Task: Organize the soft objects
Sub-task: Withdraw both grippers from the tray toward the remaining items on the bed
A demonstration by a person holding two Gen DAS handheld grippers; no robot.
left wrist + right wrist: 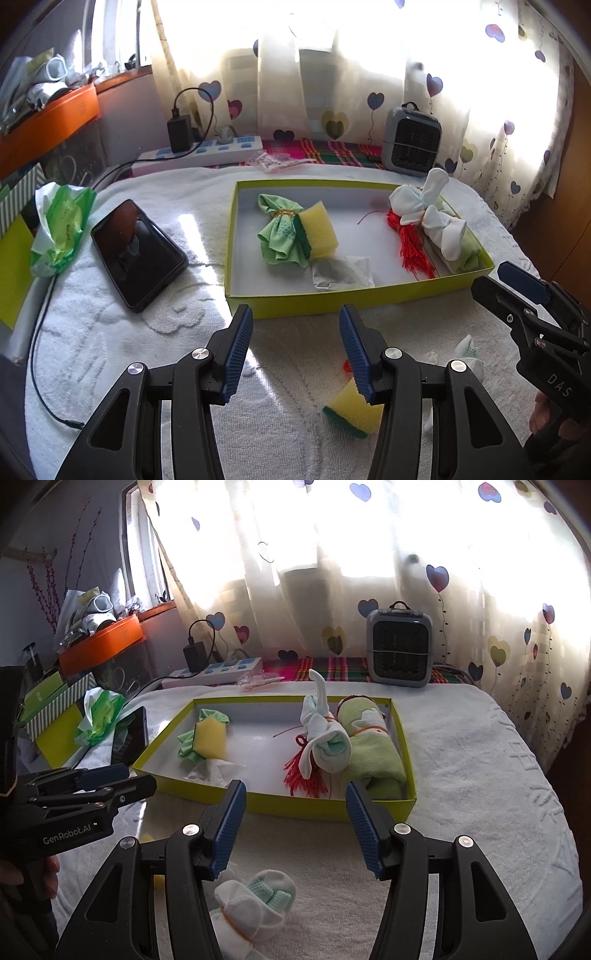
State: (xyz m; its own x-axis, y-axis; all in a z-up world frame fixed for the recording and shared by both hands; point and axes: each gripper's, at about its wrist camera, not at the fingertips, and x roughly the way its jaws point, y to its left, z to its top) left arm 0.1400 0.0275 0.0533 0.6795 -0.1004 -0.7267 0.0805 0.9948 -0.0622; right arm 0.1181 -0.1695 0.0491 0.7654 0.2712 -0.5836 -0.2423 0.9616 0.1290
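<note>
Lying beneath the parted right hand-held gripper (295,830): bundled socks (255,904).

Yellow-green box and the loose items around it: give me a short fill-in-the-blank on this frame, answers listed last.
1. The tied green cloth lies inside the yellow-green box touching a yellow ____.
2. A second yellow sponge lies ____ the box, on the white towel.
3. The left gripper and right gripper both have their jaws ____.
4. The white sock bundle lies nearest the ____ gripper.

Answers: sponge; outside; open; right
</note>
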